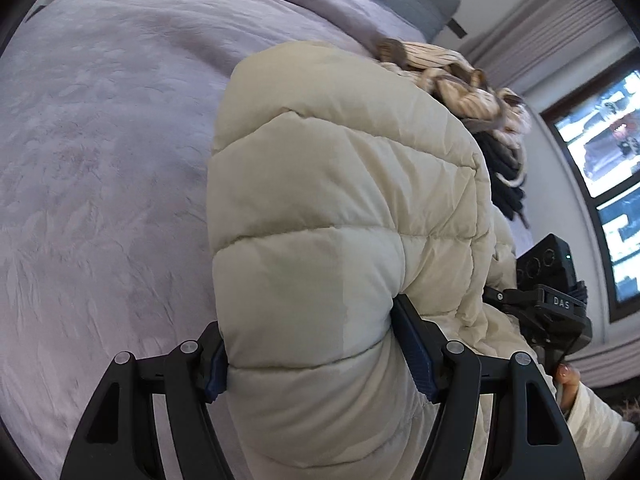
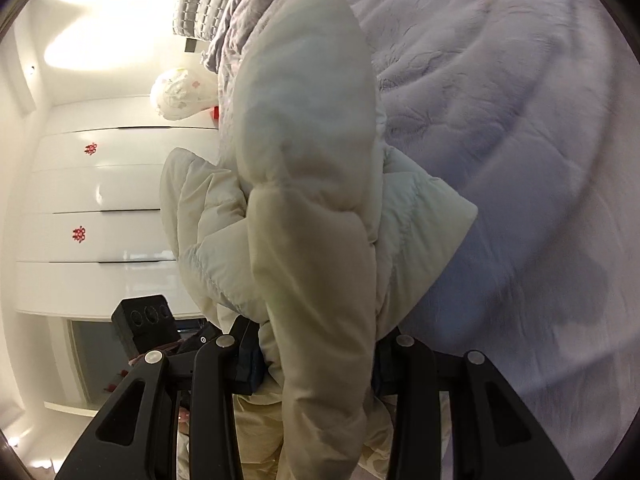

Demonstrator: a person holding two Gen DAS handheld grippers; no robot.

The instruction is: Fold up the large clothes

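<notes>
A bed covered with a lilac quilted bedspread (image 1: 100,168) fills most of both views, its smooth surface open and bare from 7 to 11 o'clock in the left wrist view and from 12 to 4 o'clock in the right. A cream puffer jacket (image 1: 340,208) hangs bunched above it, held up off the cover. The left gripper (image 1: 316,356) is clamped on a thick padded fold of the jacket, its blue pads pressing in from both sides. The right gripper (image 2: 316,356) pinches a narrower fold of the same jacket (image 2: 308,184), which rises toward 12 o'clock.

At 1 o'clock in the left view a heap of striped and dark clothes (image 1: 472,92) lies on the bed, close behind the jacket. A window (image 1: 600,152) stands at 3 o'clock, grey curtains (image 1: 560,36) at 2. In the right view white wardrobe doors (image 2: 100,200) line the bed's edge at 9 o'clock.
</notes>
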